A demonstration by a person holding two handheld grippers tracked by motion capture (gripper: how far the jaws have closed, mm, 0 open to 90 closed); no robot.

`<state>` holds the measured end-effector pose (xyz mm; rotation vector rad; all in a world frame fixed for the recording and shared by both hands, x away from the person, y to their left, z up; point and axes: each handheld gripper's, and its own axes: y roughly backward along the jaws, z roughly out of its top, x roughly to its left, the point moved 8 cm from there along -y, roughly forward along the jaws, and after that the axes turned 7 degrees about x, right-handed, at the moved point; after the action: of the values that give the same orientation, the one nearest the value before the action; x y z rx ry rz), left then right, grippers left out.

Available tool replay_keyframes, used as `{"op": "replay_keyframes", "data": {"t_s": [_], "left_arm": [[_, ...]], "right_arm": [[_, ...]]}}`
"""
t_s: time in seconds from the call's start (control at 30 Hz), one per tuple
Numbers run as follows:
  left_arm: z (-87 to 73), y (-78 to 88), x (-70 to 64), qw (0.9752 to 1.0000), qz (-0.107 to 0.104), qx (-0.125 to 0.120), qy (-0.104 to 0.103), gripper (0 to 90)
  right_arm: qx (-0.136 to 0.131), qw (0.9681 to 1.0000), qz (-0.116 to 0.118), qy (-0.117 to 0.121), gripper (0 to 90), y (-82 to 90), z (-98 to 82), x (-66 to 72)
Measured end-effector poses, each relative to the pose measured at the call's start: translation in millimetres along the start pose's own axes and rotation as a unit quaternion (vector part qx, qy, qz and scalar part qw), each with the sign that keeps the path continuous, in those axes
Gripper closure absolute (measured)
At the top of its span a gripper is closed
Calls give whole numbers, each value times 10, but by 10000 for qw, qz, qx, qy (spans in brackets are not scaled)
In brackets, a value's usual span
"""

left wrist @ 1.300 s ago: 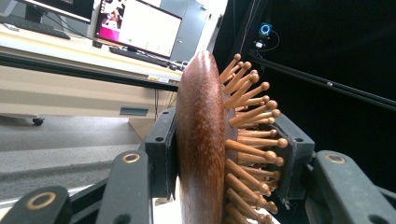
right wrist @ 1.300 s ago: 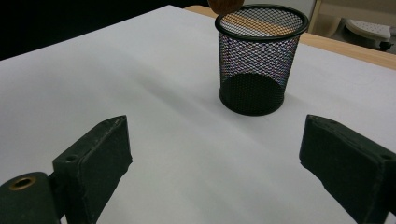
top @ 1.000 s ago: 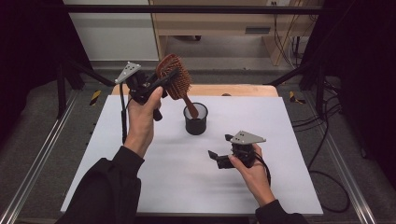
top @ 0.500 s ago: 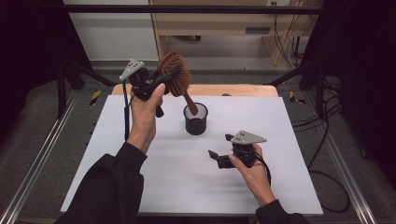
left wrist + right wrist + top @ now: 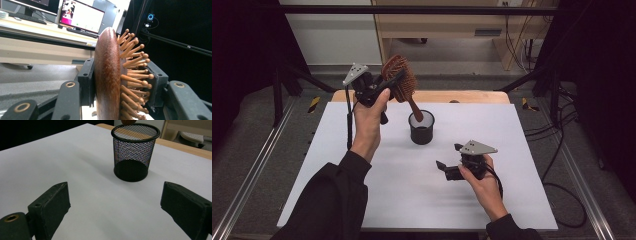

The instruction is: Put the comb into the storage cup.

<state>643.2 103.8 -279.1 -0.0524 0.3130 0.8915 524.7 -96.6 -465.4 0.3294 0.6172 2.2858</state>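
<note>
High view: white rectangular table top (image 5: 362,150) with a pale wooden strip along its far edge. Black cylindrical wire-mesh cup (image 5: 421,127) stands upright near the middle. Left gripper (image 5: 388,86), raised above the far left part of the table, is clamped on the oval head of a brown wooden hairbrush (image 5: 399,80); the brush's slim handle slants down to the cup's rim. Right gripper (image 5: 447,157), black with a grey three-cornered plate, sits low over the near right of the table, jaws apart, holding nothing.

Left gripper view: hairbrush (image 5: 107,75) seen edge-on, smooth polished dark back to the left, rows of round-tipped wooden pins to the right, pinched between both black jaw pads.

Right gripper view: matte black jaws spread wide over bare table (image 5: 50,157); mesh cup (image 5: 135,152) ahead, round solid base, rolled rim, well apart from the jaws.
</note>
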Motion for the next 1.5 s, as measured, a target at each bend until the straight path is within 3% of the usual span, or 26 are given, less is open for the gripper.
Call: {"op": "replay_keyframes", "data": {"t_s": [0.37,0.73,0.97,1.27,1.5], "left_arm": [[-13,-82,-1,10000,31,17,-46,511],[-25,-162,-18,9999,55,48,-134,511],[-45,-198,-19,9998,68,65,-173,511],[-70,-221,18,9997,125,81,-190,511],[-92,-247,18,9997,129,99,-199,511]], "right_arm": [[-414,9984,-352,129,99,32,-7,-83],[-602,9973,-394,-147,91,195,22,-155],[-679,9966,-433,-166,69,358,-52,-235],[-876,9934,-744,11,46,538,-191,-327],[-910,9918,-885,154,39,517,-206,-341]]}}
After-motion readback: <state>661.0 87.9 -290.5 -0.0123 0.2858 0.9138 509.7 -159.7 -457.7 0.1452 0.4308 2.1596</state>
